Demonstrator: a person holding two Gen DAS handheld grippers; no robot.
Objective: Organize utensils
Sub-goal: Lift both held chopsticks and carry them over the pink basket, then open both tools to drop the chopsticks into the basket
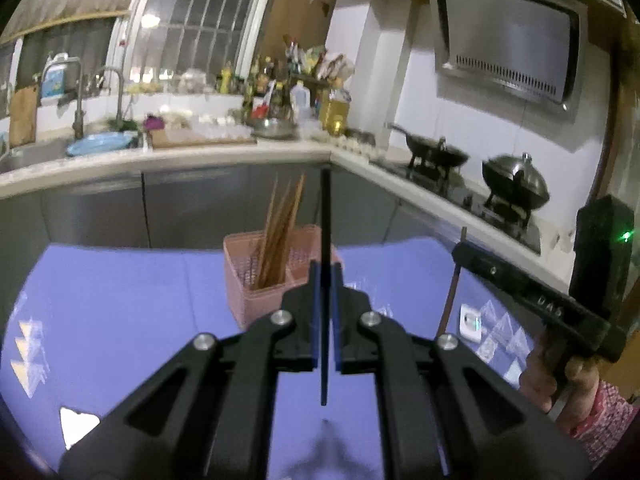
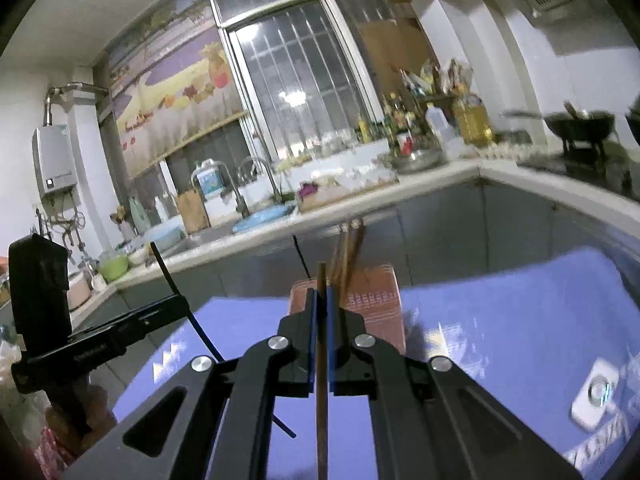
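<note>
My left gripper (image 1: 326, 270) is shut on a black chopstick (image 1: 325, 208), held upright above the blue cloth (image 1: 120, 300). Just beyond it stands a pink basket (image 1: 248, 296) holding several brown chopsticks (image 1: 280, 228). My right gripper (image 2: 322, 294) is shut on a brown chopstick (image 2: 322, 408), also upright, with the pink basket (image 2: 378, 304) and its brown chopsticks (image 2: 348, 252) right behind the fingertips. Each gripper shows in the other's view: the right gripper (image 1: 460, 256) with its brown chopstick (image 1: 450, 296), and the left gripper (image 2: 182, 300) with the black chopstick (image 2: 168, 272).
A small white device (image 1: 470, 322) lies on the cloth to the right. Behind the table runs a kitchen counter (image 1: 240, 152) with a sink, bottles and a stove bearing two woks (image 1: 516, 184). A hand (image 1: 560, 376) grips the right tool's handle.
</note>
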